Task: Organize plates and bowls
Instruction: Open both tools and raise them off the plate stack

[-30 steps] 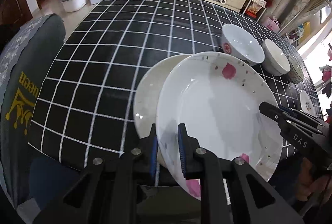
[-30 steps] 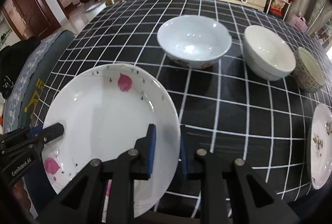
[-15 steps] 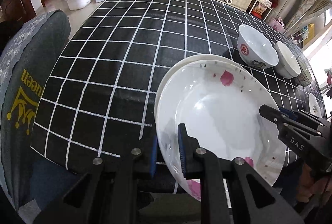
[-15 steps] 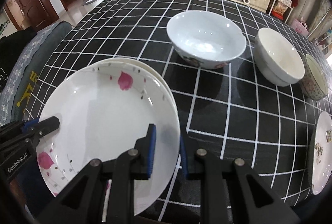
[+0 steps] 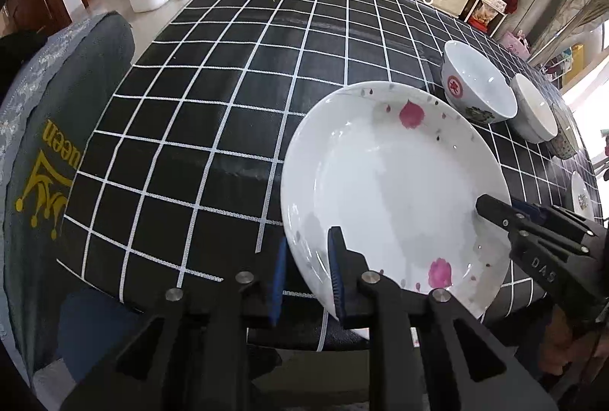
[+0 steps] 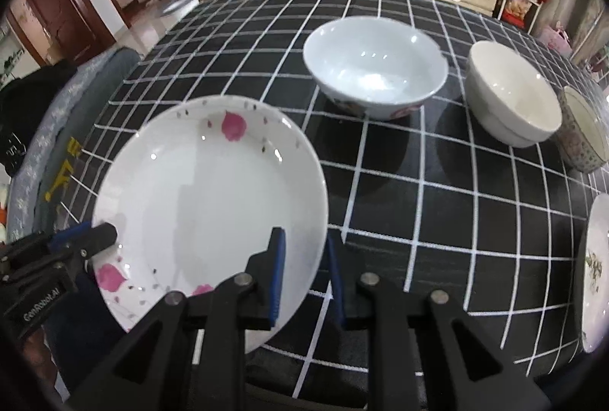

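Both grippers, left (image 5: 306, 272) and right (image 6: 304, 274), clamp 1 plate (image 5: 396, 197) rim at the table's (image 5: 228, 75) near edge.

White letters "DAS" stood on the black right gripper (image 5: 495, 211). "GenRobot.AI" stood on the black left gripper (image 6: 104, 234). Yellow letters ending "ueen", beside a yellow crown, marked the grey fabric chair cover (image 5: 57, 159).

White plate (image 5: 392, 190) with pink flowers and tiny grey drops. Black tablecloth (image 5: 236, 98) with white squares. White bowl (image 5: 475, 87) with red stamp. Blue pads (image 6: 277, 274) on black fingers.
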Demonstrator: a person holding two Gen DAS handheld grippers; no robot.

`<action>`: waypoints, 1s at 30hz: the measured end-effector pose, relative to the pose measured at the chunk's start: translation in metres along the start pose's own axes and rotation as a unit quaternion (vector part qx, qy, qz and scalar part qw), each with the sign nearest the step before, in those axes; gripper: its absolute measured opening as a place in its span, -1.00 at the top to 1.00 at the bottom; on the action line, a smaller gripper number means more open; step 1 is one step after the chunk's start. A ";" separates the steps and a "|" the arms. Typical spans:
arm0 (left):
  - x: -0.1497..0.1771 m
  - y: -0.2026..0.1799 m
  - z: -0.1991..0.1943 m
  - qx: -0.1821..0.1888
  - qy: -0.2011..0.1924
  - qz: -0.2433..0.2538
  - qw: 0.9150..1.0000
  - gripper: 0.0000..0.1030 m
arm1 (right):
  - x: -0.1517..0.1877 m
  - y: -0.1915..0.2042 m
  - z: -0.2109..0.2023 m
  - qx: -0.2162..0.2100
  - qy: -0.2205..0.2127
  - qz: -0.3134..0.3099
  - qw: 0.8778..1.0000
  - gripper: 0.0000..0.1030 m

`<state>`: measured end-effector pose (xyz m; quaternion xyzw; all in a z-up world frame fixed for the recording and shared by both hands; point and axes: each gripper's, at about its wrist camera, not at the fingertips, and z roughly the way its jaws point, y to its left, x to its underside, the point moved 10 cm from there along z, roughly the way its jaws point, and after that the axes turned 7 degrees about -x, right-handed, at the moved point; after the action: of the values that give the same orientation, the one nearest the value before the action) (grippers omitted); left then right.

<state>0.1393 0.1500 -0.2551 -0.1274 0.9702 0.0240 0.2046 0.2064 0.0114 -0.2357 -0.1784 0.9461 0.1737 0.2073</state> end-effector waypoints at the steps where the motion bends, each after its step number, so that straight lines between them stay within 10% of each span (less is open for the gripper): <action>1: 0.001 0.000 -0.002 -0.003 -0.001 0.000 1.000 0.66 | -0.001 0.000 -0.005 -0.004 -0.004 0.002 1.000 0.50; 12: -0.014 -0.026 -0.055 0.013 -0.062 0.015 0.998 0.49 | -0.008 -0.005 -0.058 -0.004 -0.050 0.001 0.999 0.48; 17: -0.022 -0.056 -0.084 0.028 -0.092 0.034 0.995 0.49 | -0.015 -0.018 -0.101 0.010 -0.098 0.001 0.995 -0.02; 30: -0.034 -0.141 -0.146 0.057 -0.161 0.092 0.981 0.08 | -0.011 -0.084 -0.183 0.055 -0.163 0.026 0.985 -0.45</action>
<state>0.1484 0.0077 -0.1065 -0.0201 0.9319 0.0078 0.3621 0.1899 -0.1333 -0.0955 -0.1114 0.9120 0.1532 0.3639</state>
